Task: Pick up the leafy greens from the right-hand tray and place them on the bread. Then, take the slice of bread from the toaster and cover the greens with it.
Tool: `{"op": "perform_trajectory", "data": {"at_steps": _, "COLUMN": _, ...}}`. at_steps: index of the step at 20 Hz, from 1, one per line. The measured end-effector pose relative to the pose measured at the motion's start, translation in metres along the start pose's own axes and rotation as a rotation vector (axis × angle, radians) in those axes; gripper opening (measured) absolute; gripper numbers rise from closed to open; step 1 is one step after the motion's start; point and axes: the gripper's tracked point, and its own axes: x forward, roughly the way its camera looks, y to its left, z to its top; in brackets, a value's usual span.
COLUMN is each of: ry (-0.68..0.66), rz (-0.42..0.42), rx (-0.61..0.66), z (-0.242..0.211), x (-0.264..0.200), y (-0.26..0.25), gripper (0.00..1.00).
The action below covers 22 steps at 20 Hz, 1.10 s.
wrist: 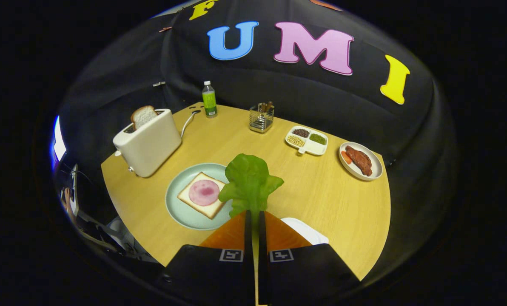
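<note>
Between the two fingers of the tool (253,214), a bright green ruffled lettuce leaf (250,183) is being pinched, both fingers pressing close on its stem. It is hanging above the round wooden counter (321,199), overlapping the rim of the pale green plate (181,212), where a square slice of white bread topped with a pink round of ham (202,194) is lying. Beyond the plate, a cream toaster (148,146) is holding another slice of bread (143,116) upright in its slot. A white tray (306,231) is sitting just beside the fingers.
</note>
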Motion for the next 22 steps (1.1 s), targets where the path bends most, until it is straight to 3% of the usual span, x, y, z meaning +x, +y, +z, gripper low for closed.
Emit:
{"op": "perform_trajectory", "data": {"at_steps": 8, "ry": 0.002, "rz": 0.076, "rx": -0.023, "z": 0.035, "x": 0.032, "y": 0.074, "gripper": 0.08}}
{"op": "perform_trajectory", "data": {"at_steps": 15, "ry": 0.093, "rz": 0.089, "rx": -0.03, "z": 0.017, "x": 0.076, "y": 0.109, "gripper": 0.09}}
{"op": "perform_trajectory", "data": {"at_steps": 19, "ry": 0.138, "rz": 0.051, "rx": -0.021, "z": 0.004, "x": 0.1, "y": 0.108, "gripper": 0.09}}
{"op": "perform_trajectory", "data": {"at_steps": 20, "ry": 0.147, "rz": 0.031, "rx": -0.02, "z": 0.001, "x": 0.107, "y": 0.106, "gripper": 0.18}}
{"op": "perform_trajectory", "data": {"at_steps": 22, "ry": 0.166, "rz": 0.01, "rx": -0.016, "z": -0.007, "x": 0.116, "y": 0.103, "gripper": 0.57}}
